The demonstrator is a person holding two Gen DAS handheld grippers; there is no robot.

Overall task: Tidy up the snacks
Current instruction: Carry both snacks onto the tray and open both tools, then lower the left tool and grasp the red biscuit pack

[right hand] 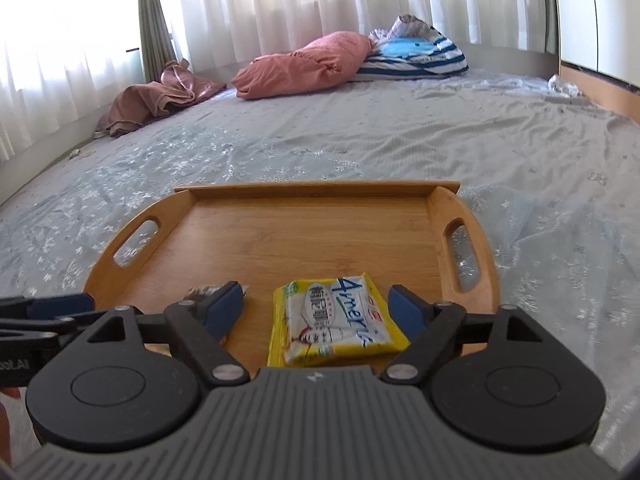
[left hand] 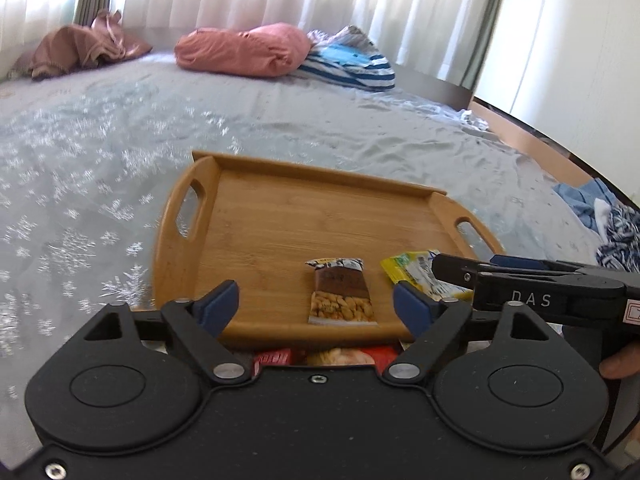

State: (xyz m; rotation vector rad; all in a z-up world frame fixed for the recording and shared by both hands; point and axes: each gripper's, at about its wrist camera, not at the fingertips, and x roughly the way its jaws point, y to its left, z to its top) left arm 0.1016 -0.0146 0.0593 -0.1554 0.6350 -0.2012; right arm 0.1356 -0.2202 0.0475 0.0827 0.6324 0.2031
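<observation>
A wooden tray (left hand: 280,216) with cut-out handles lies on the bed; it also shows in the right wrist view (right hand: 312,232). A brown nut snack pack (left hand: 341,294) lies flat near the tray's front edge, between the open jaws of my left gripper (left hand: 316,304). A yellow and white snack pack (right hand: 334,320) lies flat on the tray between the open jaws of my right gripper (right hand: 316,308); it also shows in the left wrist view (left hand: 416,274). The right gripper's body (left hand: 532,296) reaches in from the right. Neither gripper holds anything.
Red and yellow snack packs (left hand: 332,356) lie just in front of the tray, mostly hidden under my left gripper. The grey snowflake bedspread (left hand: 100,168) surrounds the tray. A pink pillow (left hand: 244,50), a striped pillow (left hand: 352,62) and brown cloth (left hand: 80,50) lie at the far side.
</observation>
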